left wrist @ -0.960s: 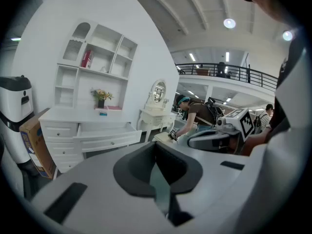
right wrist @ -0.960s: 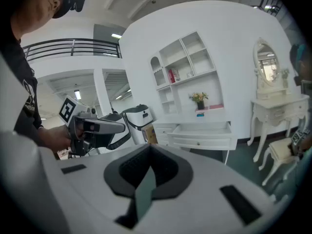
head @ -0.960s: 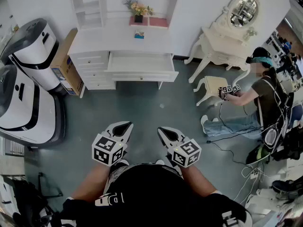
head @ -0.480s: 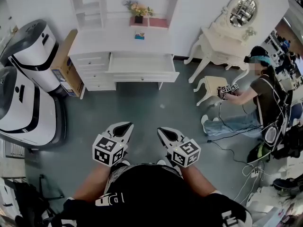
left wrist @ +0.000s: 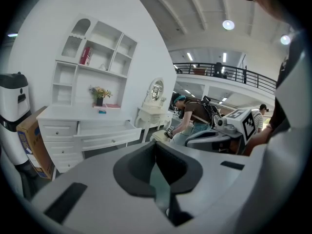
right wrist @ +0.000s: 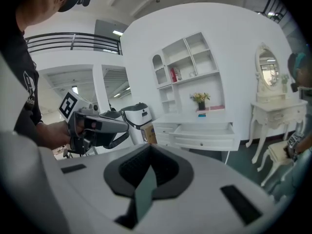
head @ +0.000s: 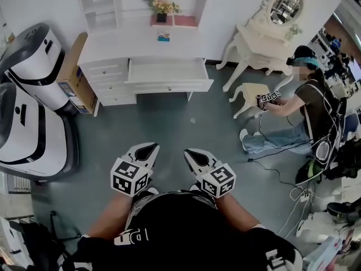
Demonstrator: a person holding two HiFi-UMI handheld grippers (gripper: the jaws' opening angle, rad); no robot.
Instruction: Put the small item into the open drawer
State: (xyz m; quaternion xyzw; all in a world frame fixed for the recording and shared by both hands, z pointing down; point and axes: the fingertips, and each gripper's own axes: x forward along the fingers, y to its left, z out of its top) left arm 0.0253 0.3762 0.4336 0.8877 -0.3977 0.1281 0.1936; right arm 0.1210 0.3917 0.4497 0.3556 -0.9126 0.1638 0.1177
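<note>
A white desk [head: 141,47] stands against the far wall, and its wide middle drawer [head: 166,72] is pulled open. On the desk top lies a small blue item [head: 163,36], also seen in the left gripper view [left wrist: 102,111] and the right gripper view [right wrist: 202,114]. My left gripper [head: 148,147] and right gripper [head: 192,153] hang side by side close to my body, far from the desk. Both are shut with nothing in them. The open drawer [right wrist: 202,129] lies ahead of the right gripper [right wrist: 148,155], and the left gripper [left wrist: 156,150] faces the desk too.
Two large white machines [head: 28,95] and a cardboard box [head: 73,78] stand left of the desk. A white vanity table [head: 265,44] and stool [head: 251,95] are at the right. A person [head: 307,106] crouches there, with cables [head: 282,174] on the floor. Grey floor lies between me and the desk.
The desk and the room have slid slightly up and left in the head view. Both grippers keep their place in front of me, shut.
</note>
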